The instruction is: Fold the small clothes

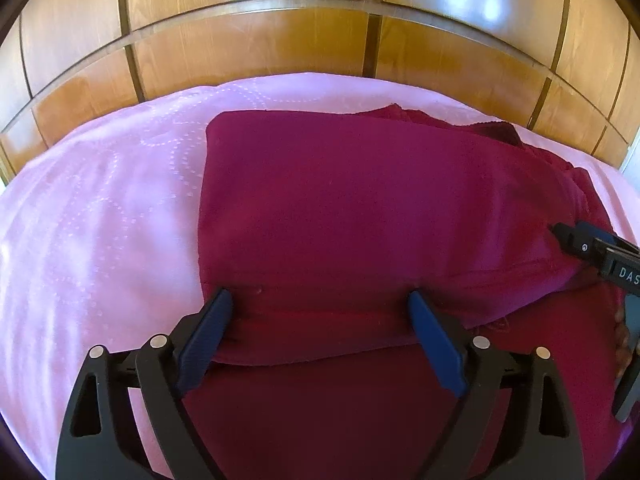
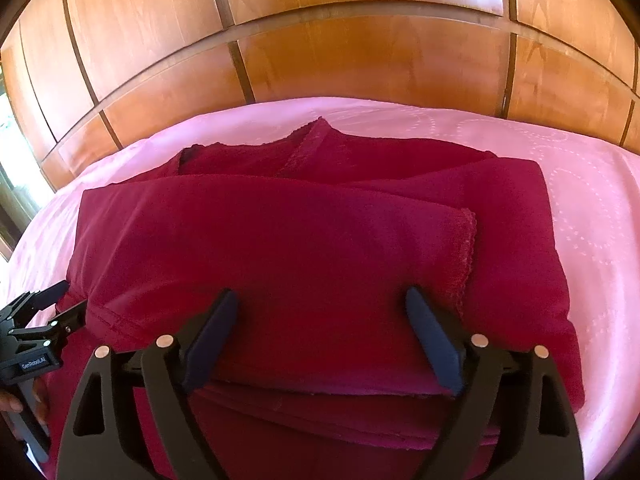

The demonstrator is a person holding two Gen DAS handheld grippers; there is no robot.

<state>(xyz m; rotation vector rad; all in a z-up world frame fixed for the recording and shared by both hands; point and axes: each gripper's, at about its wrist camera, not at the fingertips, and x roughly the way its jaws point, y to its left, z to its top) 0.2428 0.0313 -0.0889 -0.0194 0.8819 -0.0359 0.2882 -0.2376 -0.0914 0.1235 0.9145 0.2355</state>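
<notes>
A dark red garment (image 1: 360, 200) lies folded over on a pink bedsheet (image 1: 100, 220). Its folded-over top layer ends in a hemmed edge (image 2: 468, 256) on the right. My left gripper (image 1: 320, 300) stands open, its blue pads wide apart over the near left edge of the top layer, with cloth beneath and between them but not pinched. My right gripper (image 2: 322, 298) is likewise open over the near right part of the garment (image 2: 280, 232). Each gripper shows in the other's view: the right gripper (image 1: 576, 236) at the right border, the left gripper (image 2: 48, 312) at the left border.
Glossy wooden panelling (image 1: 260, 40) rises right behind the bed. Pink sheet (image 2: 592, 200) lies bare to the right of the garment and also to its left. A person's hand (image 2: 16, 404) holds the left gripper's handle at the lower left.
</notes>
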